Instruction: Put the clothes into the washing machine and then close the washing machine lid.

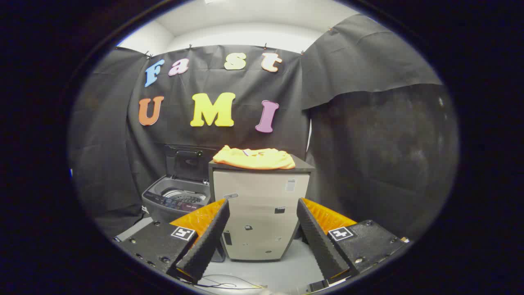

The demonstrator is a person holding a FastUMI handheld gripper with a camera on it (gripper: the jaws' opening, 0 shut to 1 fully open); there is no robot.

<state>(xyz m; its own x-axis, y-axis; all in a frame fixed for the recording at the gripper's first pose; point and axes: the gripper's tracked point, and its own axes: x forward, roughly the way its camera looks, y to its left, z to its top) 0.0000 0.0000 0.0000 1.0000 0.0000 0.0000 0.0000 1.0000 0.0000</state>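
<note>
- One gripper (262, 207), its two fingers spread wide apart with nothing between the pads; the fingers (206, 241) frame the lower front of a cabinet ahead.
- One pale cabinet (262, 217) with a dark top stands just beyond the fingertips, at twelve o'clock from the gripper.
- One piece of clothing (254, 158), yellow-orange, lies crumpled on the cabinet top, covering most of it, well apart from the fingers.
- One washing machine (177, 200), a grey top-loader, stands just beside the cabinet at about ten o'clock from the gripper.
- Its one lid (187, 164) is raised upright against the black cloth wall (368, 135), leaving the drum (184, 196) uncovered.
- A thin cable (223, 282) lies on the pale floor (299, 262) between the fingers.
</note>
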